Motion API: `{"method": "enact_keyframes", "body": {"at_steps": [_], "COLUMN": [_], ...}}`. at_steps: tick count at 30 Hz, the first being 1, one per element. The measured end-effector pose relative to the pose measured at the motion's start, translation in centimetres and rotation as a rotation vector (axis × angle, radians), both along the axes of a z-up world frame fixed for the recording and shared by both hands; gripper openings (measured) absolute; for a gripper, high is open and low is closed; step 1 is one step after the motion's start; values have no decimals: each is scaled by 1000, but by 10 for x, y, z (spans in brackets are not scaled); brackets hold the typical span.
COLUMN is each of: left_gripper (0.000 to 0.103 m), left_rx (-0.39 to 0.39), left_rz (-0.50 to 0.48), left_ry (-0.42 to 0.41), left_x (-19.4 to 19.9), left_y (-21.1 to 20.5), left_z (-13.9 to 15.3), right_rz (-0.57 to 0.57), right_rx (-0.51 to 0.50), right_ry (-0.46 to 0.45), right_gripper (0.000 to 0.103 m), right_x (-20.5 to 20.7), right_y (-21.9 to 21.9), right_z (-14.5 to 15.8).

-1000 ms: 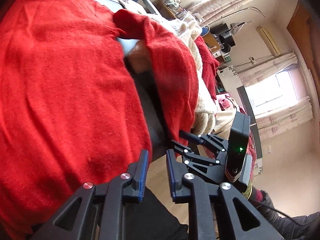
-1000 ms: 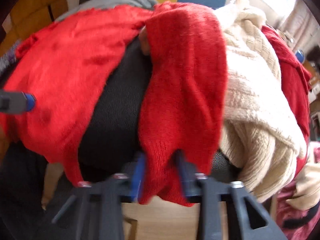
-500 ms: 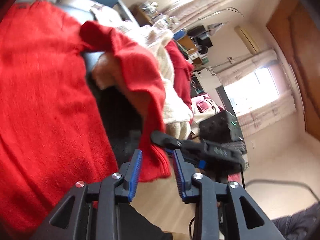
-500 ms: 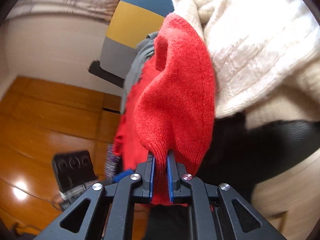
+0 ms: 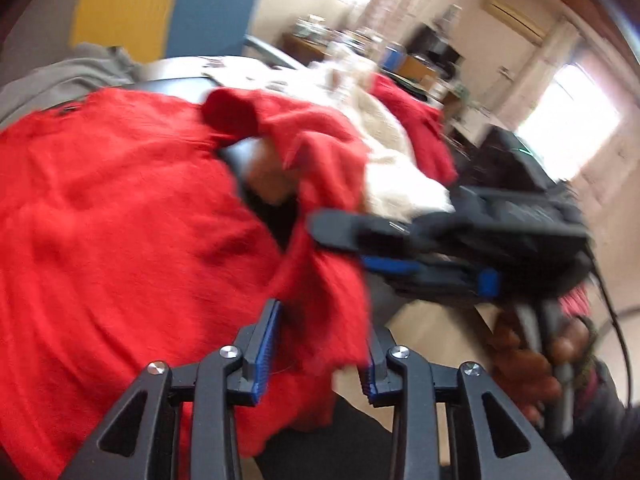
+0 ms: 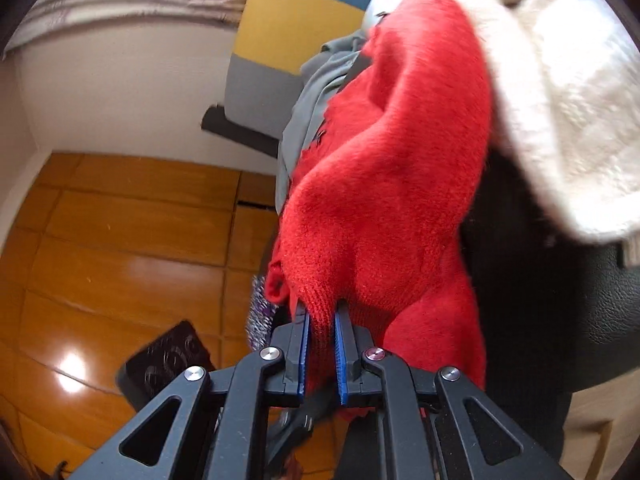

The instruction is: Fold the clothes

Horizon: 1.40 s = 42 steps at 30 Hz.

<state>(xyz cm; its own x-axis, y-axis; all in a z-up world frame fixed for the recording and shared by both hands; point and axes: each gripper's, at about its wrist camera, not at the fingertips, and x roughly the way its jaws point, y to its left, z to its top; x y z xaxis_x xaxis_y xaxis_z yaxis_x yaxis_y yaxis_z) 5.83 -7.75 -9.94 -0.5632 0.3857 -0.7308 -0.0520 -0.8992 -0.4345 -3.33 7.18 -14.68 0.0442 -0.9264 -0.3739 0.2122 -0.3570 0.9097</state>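
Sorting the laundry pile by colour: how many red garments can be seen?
2: a red sweater spread at left, its sleeve in the right gripper; a darker red garment behind the cream knit. More may be buried.

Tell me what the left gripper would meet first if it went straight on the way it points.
Probably the hanging red sweater: its fabric already droops between the open fingers of the left gripper. Depth is blurred, so contact isn't certain.
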Motion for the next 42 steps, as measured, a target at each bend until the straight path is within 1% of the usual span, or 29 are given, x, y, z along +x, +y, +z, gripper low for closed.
{"method": "enact_keyframes", "body": {"at_steps": [1, 2, 3, 4, 5, 6, 7, 8, 10, 12, 13, 14, 15, 17, 19, 20, 22, 23, 26, 28, 32, 34, 36, 38, 39, 42], "left_gripper": [13, 12, 6, 6, 6, 6, 6, 6, 6, 6, 6, 6, 6, 6, 6, 6, 6, 6, 6, 6, 6, 6, 6, 6, 6, 6], "left_rx": [31, 59, 76, 115, 158, 201, 220, 235, 266, 262, 281, 303, 303, 294, 308, 294, 261, 253, 171, 144, 97, 97, 93, 112, 121, 145], "left_rz": [5, 9, 6, 4, 2, 1, 0, 0, 0, 3, 7, 13, 22, 42, 68, 93, 149, 179, 302, 354, 436, 451, 469, 489, 495, 511], "left_ry": [-8, -1, 10, 27, 44, 62, 91, 122, 184, 217, 228, 237, 250, 278, 335, 366, 428, 439, 370, 302, 159, 116, 83, 73, 84, 125], "left_x": [-1, 1, 3, 6, 8, 11, 15, 19, 26, 30, 29, 28, 27, 24, 26, 29, 36, 40, 48, 50, 56, 61, 64, 67, 68, 71], "left_y": [-7, -16, -23, -33, -43, -54, -64, -74, -94, -106, -114, -122, -129, -143, -163, -174, -197, -210, -249, -268, -296, -301, -305, -313, -316, -326], "left_z": [-1, 0, 3, 9, 17, 24, 34, 44, 64, 77, 81, 85, 91, 106, 127, 136, 155, 159, 149, 134, 93, 74, 59, 49, 50, 56], "right_rz": [7, 10, 13, 15, 17, 18, 15, 13, -1, -27, -42, -57, -71, -80, -88, -91, -93, -90, -77, -63, -50, -41, -31, -35, -27, -30], "right_rx": [9, 9, 10, 10, 11, 12, 14, 19, 38, 79, 107, 156, 204, 299, 377, 407, 424, 425, 438, 460, 484, 525, 582, 631, 666, 726], "right_ry": [10, 11, 15, 31, 47, 65, 95, 129, 184, 233, 258, 284, 309, 334, 350, 354, 345, 342, 344, 363, 430, 465, 498, 486, 470, 394], "right_gripper": [16, 17, 18, 24, 33, 38, 48, 51, 52, 52, 52, 52, 52, 52, 52, 52, 52, 52, 52, 52, 50, 50, 50, 50, 50, 50], "right_x": [1, 0, 0, -1, -2, -3, -6, -5, -5, -12, -17, -19, -22, -24, -29, -33, -44, -50, -63, -71, -99, -119, -140, -163, -176, -210], "right_y": [-2, -4, -5, -4, -3, -1, 2, 3, 6, 7, 6, 4, 2, 13, 16, 14, 5, -1, -15, -23, -62, -88, -115, -139, -153, -178], "right_z": [2, 4, 7, 12, 18, 23, 31, 39, 52, 62, 67, 70, 73, 65, 60, 57, 51, 49, 43, 41, 43, 43, 41, 34, 28, 5]}}
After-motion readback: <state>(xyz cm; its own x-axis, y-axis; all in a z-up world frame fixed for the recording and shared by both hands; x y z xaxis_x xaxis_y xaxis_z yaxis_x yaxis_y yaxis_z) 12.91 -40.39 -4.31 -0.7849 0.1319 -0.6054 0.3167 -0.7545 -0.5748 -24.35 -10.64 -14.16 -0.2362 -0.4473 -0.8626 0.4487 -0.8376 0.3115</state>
